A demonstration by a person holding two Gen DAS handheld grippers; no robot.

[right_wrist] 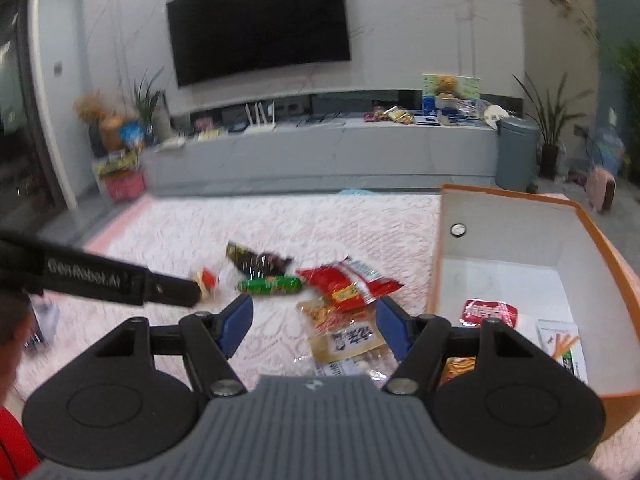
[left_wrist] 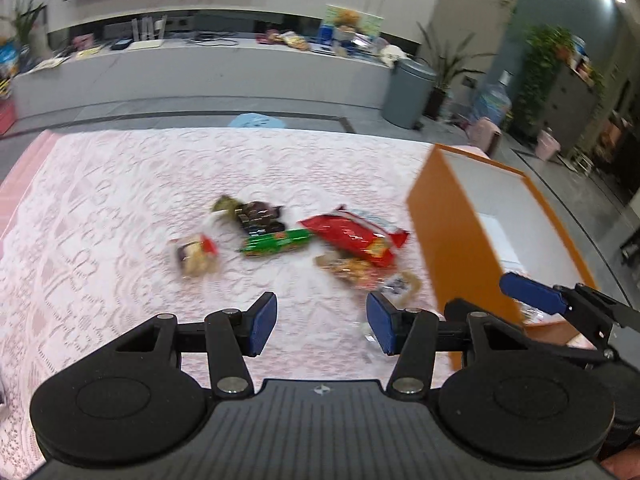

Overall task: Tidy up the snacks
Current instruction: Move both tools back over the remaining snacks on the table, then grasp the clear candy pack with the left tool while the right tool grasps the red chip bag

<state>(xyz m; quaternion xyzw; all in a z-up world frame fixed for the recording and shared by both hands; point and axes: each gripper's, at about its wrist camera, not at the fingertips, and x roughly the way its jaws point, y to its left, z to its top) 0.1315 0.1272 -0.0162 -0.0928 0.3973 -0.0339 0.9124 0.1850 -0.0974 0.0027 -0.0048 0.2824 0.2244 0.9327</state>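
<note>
pink lace tablecloth (left_wrist: 120, 208) (snacks scattered), wall television (right_wrist: 260, 24)

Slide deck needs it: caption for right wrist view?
Right gripper, fingers open, above loose snack packets on a pink tablecloth, beside an orange box.

we face a pale marbled wall (right_wrist: 420, 20) carrying a wide dark television (right_wrist: 260, 24), above a long grey low cabinet (right_wrist: 320, 156) cluttered on top. a grey lidded bin (right_wrist: 516, 152) and potted plants (right_wrist: 548, 120) stand right; the floor (left_wrist: 560, 184) is grey.
</note>
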